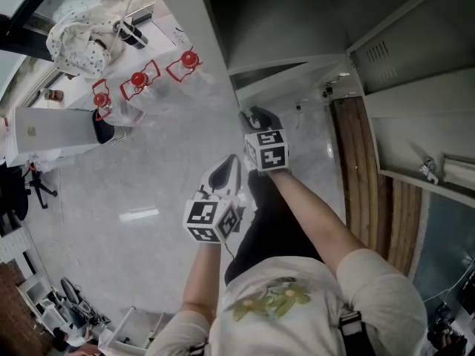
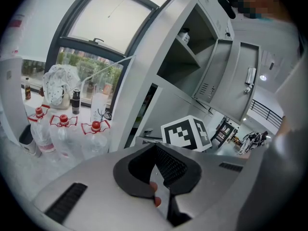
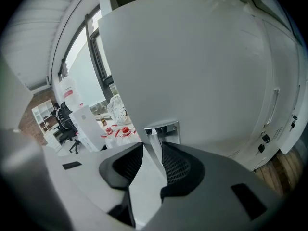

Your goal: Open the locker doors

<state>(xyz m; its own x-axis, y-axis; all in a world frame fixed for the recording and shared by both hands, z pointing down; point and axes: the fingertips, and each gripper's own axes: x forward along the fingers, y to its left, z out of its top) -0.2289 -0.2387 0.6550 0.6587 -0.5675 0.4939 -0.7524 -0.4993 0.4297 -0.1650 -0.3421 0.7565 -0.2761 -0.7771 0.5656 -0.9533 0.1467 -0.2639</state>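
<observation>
A white locker door fills the right gripper view, with a chrome handle low on it. My right gripper is open around that handle: the handle's tab lies close to the right pad, and a gap shows on the left. From the head view, the right gripper is at the door's edge, low on the lockers. My left gripper hangs just behind it, away from the lockers. Its jaws meet at the tips, with nothing held. An upper locker stands open, its door swung out.
Several clear bottles with red caps stand on the floor left of the lockers. A white spotted bag lies by the window. A white box stands further left. More open grey doors hang at the right, above a wooden strip.
</observation>
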